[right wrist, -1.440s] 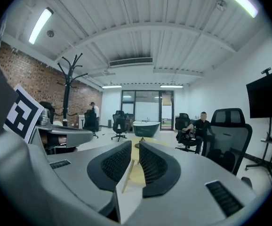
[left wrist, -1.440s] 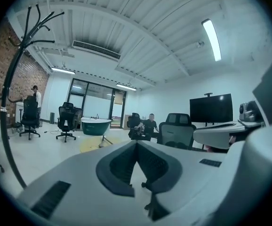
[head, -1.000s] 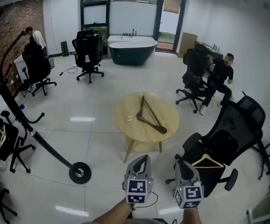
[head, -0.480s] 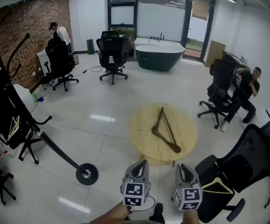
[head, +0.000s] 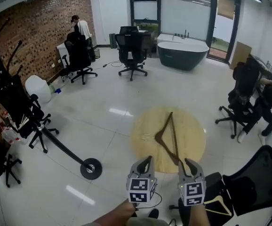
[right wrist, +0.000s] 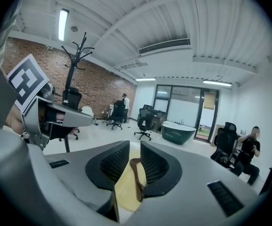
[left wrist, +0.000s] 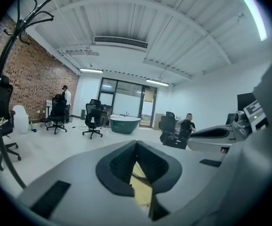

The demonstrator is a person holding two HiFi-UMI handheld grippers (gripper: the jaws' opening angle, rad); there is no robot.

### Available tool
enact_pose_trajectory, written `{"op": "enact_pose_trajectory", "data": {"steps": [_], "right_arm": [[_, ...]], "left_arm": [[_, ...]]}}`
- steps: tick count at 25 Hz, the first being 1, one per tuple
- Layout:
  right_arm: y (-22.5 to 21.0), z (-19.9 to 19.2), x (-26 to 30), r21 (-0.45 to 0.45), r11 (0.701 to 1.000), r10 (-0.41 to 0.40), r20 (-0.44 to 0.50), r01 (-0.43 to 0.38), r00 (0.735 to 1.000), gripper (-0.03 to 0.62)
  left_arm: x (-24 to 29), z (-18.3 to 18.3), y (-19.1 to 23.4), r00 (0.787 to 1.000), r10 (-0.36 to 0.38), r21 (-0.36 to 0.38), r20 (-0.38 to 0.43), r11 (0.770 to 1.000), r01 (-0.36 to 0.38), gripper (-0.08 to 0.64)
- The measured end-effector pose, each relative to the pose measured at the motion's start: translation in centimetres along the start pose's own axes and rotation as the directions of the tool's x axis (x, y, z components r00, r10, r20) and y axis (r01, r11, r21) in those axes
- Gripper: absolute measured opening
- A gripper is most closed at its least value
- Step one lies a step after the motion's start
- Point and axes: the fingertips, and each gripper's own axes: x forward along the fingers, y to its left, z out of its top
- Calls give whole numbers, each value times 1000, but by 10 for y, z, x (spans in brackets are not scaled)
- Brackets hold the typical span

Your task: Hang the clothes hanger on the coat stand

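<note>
A dark wooden clothes hanger [head: 169, 138] lies flat on a round pale-yellow table [head: 192, 131] in mid-room. The black coat stand [head: 91, 168] stands on the floor to the left, its pole rising past a chair toward the hooks [left wrist: 30, 13]. Both grippers are low in the head view, short of the table's near edge. My left gripper [head: 148, 160] is shut, tips meeting with nothing between them. My right gripper [head: 188, 163] has just been opening and shows a narrow empty gap; through it the far-off hanger [right wrist: 137, 173] is visible.
A black office chair [head: 253, 182] with a second hanger [head: 218, 202] on its seat stands at the lower right. More office chairs [head: 131, 48], a dark bathtub [head: 183, 54], a seated person [head: 268, 102] and a standing person [head: 82, 29] are around the room.
Both grippers and my view have swung round the table. The table and hanger now lie straight beyond the grippers, and the black chair has slid toward the right edge.
</note>
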Motion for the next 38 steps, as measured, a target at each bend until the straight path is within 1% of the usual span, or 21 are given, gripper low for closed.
{"op": "enact_pose_trajectory", "data": {"steps": [3,6,9,12,14,16,19,22,24,25,29,31,34,36,38], "right_arm": [[-16,-6,31,-37,999,21,-21,-22,1000,61],[-20,-12,77,-114,992,45,-44,-50,998,61],[-15,-9,109,-182,980,69,-78,-83,995,77],[-5,-6,134,-224,969,80,-114,-104,990,77],[-6,-4,153,-208,972,78,-137,-105,988,78],[-11,-8,174,-165,980,81,-176,-110,981,89],[-32,-33,213,-78,991,89,-235,-110,968,98],[-58,-61,257,-15,995,94,-289,-103,953,98],[-74,-75,290,13,994,104,-340,-105,935,107],[-83,-83,306,30,994,109,-365,-105,924,138],[-123,-126,367,109,991,118,-439,-77,891,140],[-139,-147,395,146,987,123,-481,-59,868,140],[-162,-177,431,164,986,111,-556,-23,823,140],[-174,-192,455,181,983,119,-596,-11,794,141],[-179,-200,473,229,973,149,-638,2,755,141]], "left_arm": [[25,-3,9,1000,16,-16,-17,1000,-17,15],[60,-11,29,999,-3,-14,-34,1000,2,38],[83,-14,48,998,-21,-25,-53,999,20,57],[98,-9,70,999,-21,-27,-43,999,20,58],[107,-3,87,999,-10,-40,-40,999,9,58],[115,0,105,999,12,-53,-45,998,-14,58],[137,-4,122,997,53,-57,-51,997,-56,60],[169,-5,128,994,95,-41,-56,994,-97,59],[194,2,132,991,121,-32,-60,992,-123,58],[208,3,132,989,133,-27,-61,990,-135,59],[268,-3,123,982,170,-15,-77,985,-171,60],[295,-6,122,980,177,-38,-93,983,-181,60],[329,-5,122,977,180,-101,-114,976,-191,60],[353,3,123,974,190,-109,-128,973,-204,60],[372,6,127,968,204,-111,-145,969,-221,60]]}}
